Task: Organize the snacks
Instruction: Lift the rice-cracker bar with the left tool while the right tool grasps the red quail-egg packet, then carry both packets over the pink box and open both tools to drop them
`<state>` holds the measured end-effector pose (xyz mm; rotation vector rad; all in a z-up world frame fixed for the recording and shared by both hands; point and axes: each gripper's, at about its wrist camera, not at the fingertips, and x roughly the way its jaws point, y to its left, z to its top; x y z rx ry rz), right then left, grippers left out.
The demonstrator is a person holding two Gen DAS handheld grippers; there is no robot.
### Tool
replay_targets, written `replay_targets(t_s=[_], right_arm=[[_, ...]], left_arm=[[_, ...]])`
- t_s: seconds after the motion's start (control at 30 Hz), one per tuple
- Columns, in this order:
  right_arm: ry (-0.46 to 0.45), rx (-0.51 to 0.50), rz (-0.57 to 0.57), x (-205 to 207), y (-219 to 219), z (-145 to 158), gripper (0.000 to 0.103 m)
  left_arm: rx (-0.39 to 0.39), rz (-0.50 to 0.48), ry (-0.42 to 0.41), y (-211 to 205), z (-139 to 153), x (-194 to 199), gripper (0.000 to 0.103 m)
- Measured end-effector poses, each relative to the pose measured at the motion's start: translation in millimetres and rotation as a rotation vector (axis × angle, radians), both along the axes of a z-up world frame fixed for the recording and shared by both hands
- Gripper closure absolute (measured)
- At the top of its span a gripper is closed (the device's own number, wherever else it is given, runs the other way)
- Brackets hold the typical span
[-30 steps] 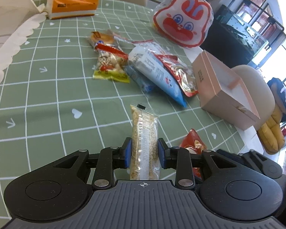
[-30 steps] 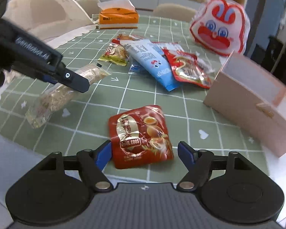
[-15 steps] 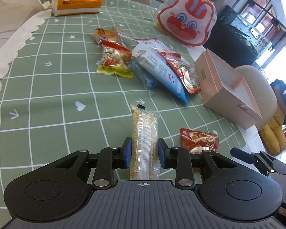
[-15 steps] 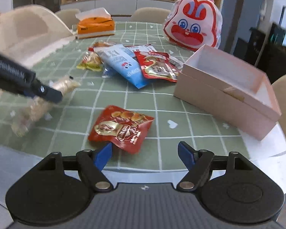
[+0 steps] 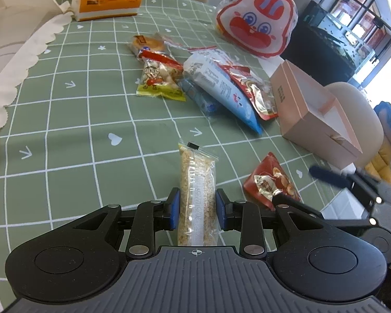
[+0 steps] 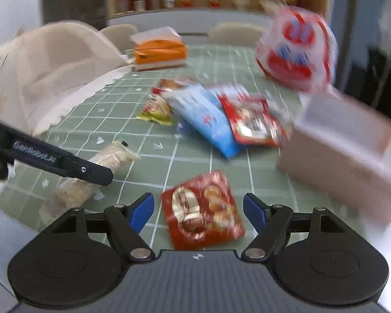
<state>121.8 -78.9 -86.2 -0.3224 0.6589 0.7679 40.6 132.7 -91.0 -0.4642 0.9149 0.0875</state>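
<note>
My left gripper [image 5: 197, 208] is shut on the near end of a long clear pack of pale grain snack [image 5: 198, 177], which sticks out forward over the green checked tablecloth [image 5: 91, 120]. In the right wrist view that pack [image 6: 112, 156] shows beside the left gripper's black finger [image 6: 65, 159]. My right gripper [image 6: 198, 208] is open, and the red quail-egg packet [image 6: 203, 211] lies flat on the table, seen between its blue pads without touching them. That packet [image 5: 271, 182] sits near the table's right edge. The right wrist view is motion-blurred.
An open pink box [image 5: 312, 114] stands at the right. A pile of snacks with a blue pack [image 5: 221, 88] lies mid-table. Behind it stand a rabbit-face bag [image 5: 255, 26] and an orange tissue box [image 5: 107, 0]. White scalloped cloth [image 5: 18, 52] covers the left.
My right gripper has shifted and swung left, so the red packet now looks nearer, in line with its fingers. The left gripper holds the grain pack as before.
</note>
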Motion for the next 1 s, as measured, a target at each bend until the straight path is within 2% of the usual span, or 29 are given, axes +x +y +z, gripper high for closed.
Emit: replay_targets(t_s=[0.07,0.1,0.3,0.37,0.5,0.63,0.8,0.9,1.0], right_arm=[[-0.054,-0.059,0.023,2,9,-4,0.027],[-0.046,-0.066,0.025,7,11,-6,0.027],[0.176,0.017,-0.022,36,10,-25,0.027],[0.147,-0.006,0.001,30,16,-26,0.027],[0.027,-0.081,0.080,13,30,-29,0.028],[0.049,-0.072,0.096,9,20,-20,0.033],[0.041,-0.020,0.049,-5,-30,16,0.034],[0.004,0.052,-0.033,-4,-71,55,0.034],[-0.097,0.144,-0.124,6,-111,107,0.033]], left_arm=[[0.001,0.003,0.003,0,0,0,0.070],[0.000,0.003,0.002,0,0,0,0.070],[0.004,-0.009,0.004,-4,0,0,0.070],[0.004,-0.011,0.007,-5,-1,1,0.070],[0.003,-0.022,0.009,-8,-2,-2,0.070],[0.003,-0.062,0.005,-18,3,-8,0.070],[0.000,-0.161,-0.011,-47,28,-8,0.070],[-0.032,-0.228,-0.085,-66,60,7,0.070],[-0.042,-0.282,-0.208,-83,106,36,0.070]])
